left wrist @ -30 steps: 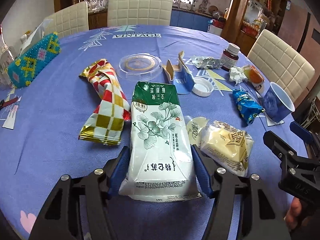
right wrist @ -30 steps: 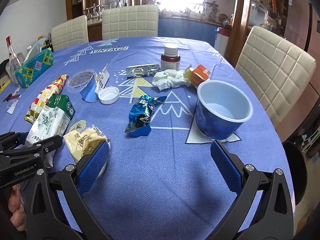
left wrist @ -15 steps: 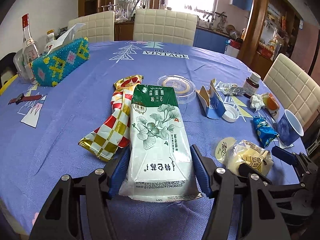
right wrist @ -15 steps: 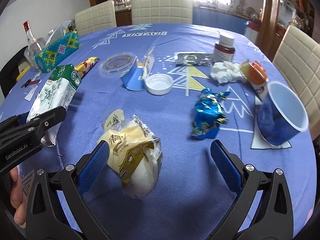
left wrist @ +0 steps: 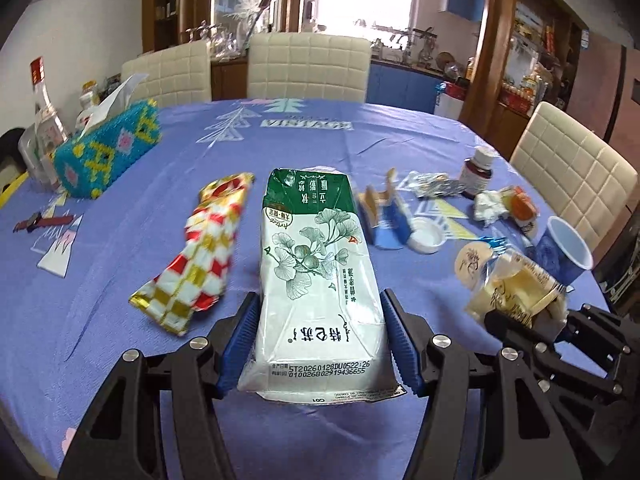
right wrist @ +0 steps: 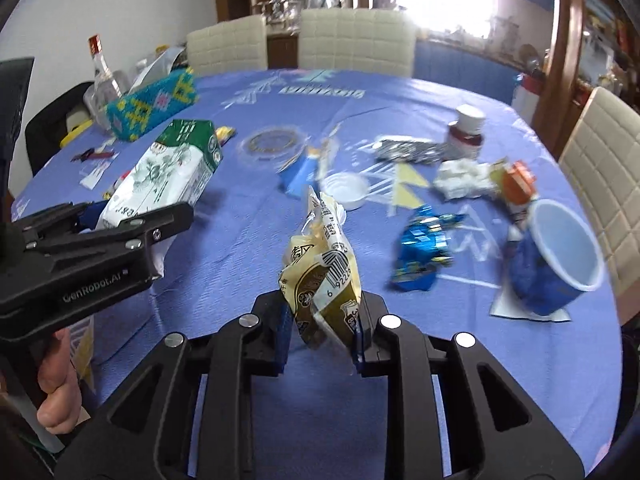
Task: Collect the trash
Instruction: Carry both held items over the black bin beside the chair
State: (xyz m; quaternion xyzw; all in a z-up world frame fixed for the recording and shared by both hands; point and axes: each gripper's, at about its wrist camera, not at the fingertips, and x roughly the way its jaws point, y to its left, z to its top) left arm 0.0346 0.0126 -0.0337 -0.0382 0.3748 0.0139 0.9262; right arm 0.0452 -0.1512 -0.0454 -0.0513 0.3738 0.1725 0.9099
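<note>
My left gripper (left wrist: 320,340) is shut on a white and green tissue pack (left wrist: 316,272) and holds it above the blue tablecloth; the pack also shows in the right wrist view (right wrist: 164,176). My right gripper (right wrist: 320,336) is shut on a crumpled yellow snack wrapper (right wrist: 320,272), lifted off the table; it also shows in the left wrist view (left wrist: 516,288). More trash lies on the table: a red, white and gold wrapper (left wrist: 200,248), a blue foil wrapper (right wrist: 424,248), a blue paper cup (right wrist: 556,260), a white cap (right wrist: 346,190), a crumpled tissue (right wrist: 460,178).
A beaded tissue box (left wrist: 108,152) and a glass bottle (left wrist: 44,120) stand at the far left. A brown medicine bottle (right wrist: 466,132), a clear lid (right wrist: 274,144), a torn blue carton (left wrist: 386,220) and a foil blister pack (right wrist: 408,150) lie mid-table. Cream chairs (left wrist: 308,68) ring the table.
My right gripper closed on the yellow snack wrapper and lifted it. My left gripper raised the tissue pack higher and tilted its view up.
</note>
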